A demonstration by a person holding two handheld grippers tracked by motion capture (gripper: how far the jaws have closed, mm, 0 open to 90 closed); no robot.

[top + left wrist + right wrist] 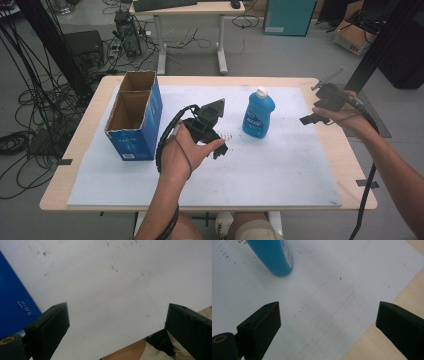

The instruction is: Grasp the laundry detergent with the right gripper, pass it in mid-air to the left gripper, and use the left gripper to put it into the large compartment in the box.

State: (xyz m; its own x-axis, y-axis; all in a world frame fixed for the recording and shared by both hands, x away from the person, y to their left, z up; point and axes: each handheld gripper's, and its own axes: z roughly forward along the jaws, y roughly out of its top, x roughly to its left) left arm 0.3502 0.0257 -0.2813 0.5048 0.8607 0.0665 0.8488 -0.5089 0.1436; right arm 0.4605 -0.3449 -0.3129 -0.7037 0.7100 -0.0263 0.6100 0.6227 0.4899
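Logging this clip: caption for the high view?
Person holds open tongs either side of a blue bottle; open blue carton stands left on the white mat.

We found the high view evenly and brightly lit, with soft, diffuse light from above. The blue bottle and the cardboard box cast only faint, short shadows on the white sheet. No hard glare showed on it. That view was soft and low in detail; label text was unreadable. The table edges bowed slightly, suggesting wide-angle distortion. In both gripper views the near black jaws looked blurred and dark, while the sheet's specks stayed fairly sharp. The right gripper view showed a soft shadow beneath the bottle.
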